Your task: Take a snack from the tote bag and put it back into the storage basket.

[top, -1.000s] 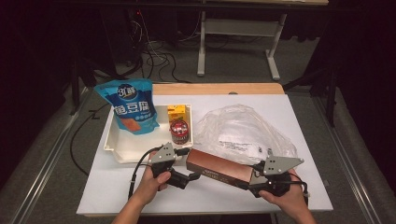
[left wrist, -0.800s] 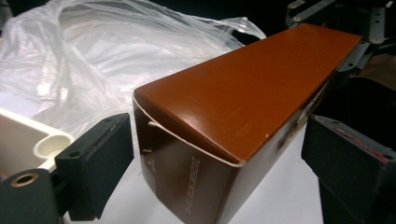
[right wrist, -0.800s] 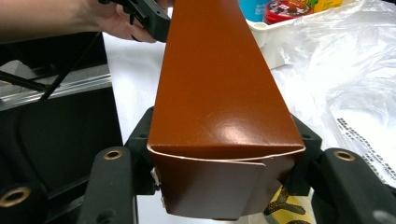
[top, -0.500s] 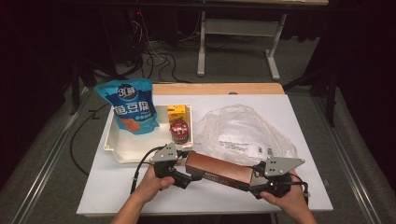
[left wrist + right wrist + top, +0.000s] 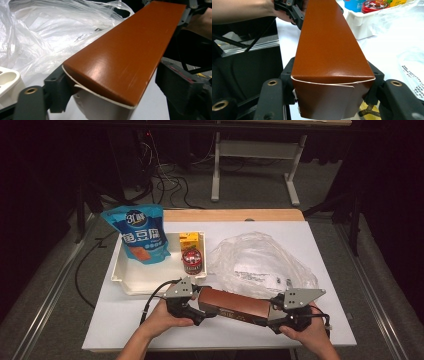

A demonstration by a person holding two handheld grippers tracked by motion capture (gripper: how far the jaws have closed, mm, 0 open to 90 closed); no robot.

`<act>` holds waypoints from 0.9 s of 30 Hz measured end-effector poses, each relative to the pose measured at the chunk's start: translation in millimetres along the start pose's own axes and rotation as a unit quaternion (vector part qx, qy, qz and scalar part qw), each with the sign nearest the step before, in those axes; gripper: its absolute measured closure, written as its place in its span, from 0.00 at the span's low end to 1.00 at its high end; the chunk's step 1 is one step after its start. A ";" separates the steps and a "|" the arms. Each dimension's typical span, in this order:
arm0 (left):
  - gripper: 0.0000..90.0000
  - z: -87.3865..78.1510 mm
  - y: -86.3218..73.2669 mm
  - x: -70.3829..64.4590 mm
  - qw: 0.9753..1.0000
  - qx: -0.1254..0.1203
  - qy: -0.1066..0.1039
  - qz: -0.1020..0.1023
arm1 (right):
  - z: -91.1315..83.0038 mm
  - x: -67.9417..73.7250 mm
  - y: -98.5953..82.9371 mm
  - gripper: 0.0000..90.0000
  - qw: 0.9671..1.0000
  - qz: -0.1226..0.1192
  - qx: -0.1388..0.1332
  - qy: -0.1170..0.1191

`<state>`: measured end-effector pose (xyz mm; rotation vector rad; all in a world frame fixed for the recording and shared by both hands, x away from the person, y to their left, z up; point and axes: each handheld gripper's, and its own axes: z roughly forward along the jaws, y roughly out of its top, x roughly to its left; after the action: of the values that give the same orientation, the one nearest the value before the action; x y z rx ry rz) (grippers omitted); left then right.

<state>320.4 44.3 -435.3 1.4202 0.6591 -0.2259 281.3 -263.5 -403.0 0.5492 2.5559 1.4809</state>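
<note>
Each black claw, left claw (image 5: 204, 306) and right claw (image 5: 270, 317), carries a grey three-cornered plate, brass-ringed screw holes and a trailing black cable.

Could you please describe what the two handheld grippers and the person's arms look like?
The left gripper and right gripper are black, each with two blocky jaws and a grey three-cornered plate on top. A black cable trails from the left one. Brass-coloured rivets mark the jaw arms. The forearms are bare, no sleeves.

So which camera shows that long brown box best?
The high view: the whole brown box lies between the left gripper and the right gripper, one at each end. The left gripper view and the right gripper view each show one end close up, running away lengthwise.
</note>
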 end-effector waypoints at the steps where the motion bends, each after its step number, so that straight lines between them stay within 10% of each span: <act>1: 0.24 -0.8 -0.2 -0.1 1.000 0.001 -0.001 0.003 | -0.2 -0.4 -0.2 0.50 1.000 -0.001 -0.001 0.002; 13: 0.51 -13.5 2.7 -9.4 0.997 0.027 -0.075 -0.025 | -5.2 -10.1 -9.4 0.33 0.999 0.025 -0.020 -0.011; 27: 0.54 -22.1 9.3 -9.4 0.999 0.002 -0.034 -0.021 | -21.2 -16.4 -15.3 0.18 0.992 0.073 -0.058 -0.083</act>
<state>311.3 64.8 -422.5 1.3968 0.6335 -0.3072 286.5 -293.7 -406.5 0.8204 2.3299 1.5460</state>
